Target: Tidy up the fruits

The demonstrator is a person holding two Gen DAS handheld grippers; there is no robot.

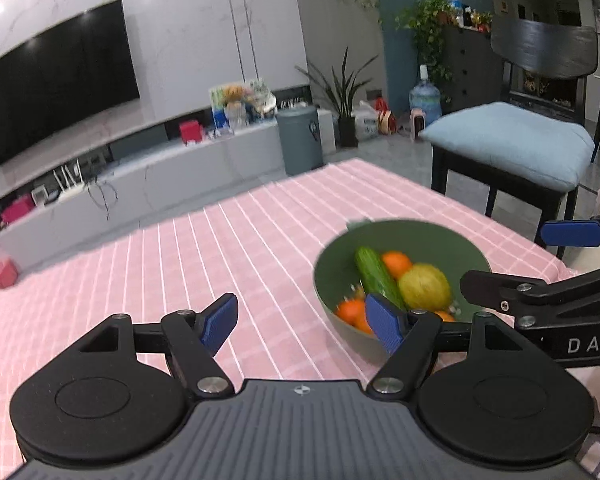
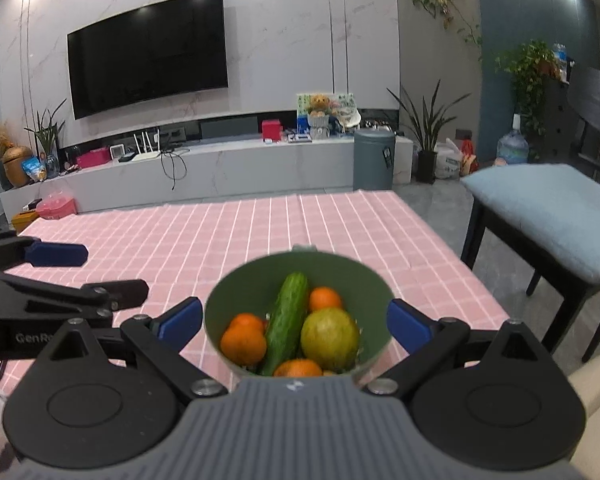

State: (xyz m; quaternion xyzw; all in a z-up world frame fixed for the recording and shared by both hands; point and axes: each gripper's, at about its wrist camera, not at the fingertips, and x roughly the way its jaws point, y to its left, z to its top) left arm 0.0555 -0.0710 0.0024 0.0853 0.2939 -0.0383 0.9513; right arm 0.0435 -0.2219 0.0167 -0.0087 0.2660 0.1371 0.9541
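One green bowl (image 2: pixel 300 276) at lower centre — one cucumber (image 2: pixel 286 328), one yellow-green fruit (image 2: pixel 330 338), four oranges (image 2: pixel 243 345); both hand-held grippers — left (image 1: pixel 302 322), right (image 2: pixel 296 320) — released, grasping nothing.

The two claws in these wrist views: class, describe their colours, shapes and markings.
The left claw and right claw match: black linkage arms with silver screws, blue ribbed fingertip pads, two round black discs, and a grey ridged body. White lettering reads "DAS" on the right claw, "Gen Ro" on the left.

The right gripper (image 2: pixel 296 322) is spread wide, its blue fingers (image 2: pixel 180 320) flanking a green bowl (image 2: pixel 374 292) on the pink checked tabletop (image 2: pixel 260 232). Inside lie a cucumber (image 2: pixel 286 322), several oranges (image 2: pixel 243 342) and a yellow-green fruit (image 2: pixel 329 338). The left gripper (image 2: pixel 80 276) reaches in alongside.
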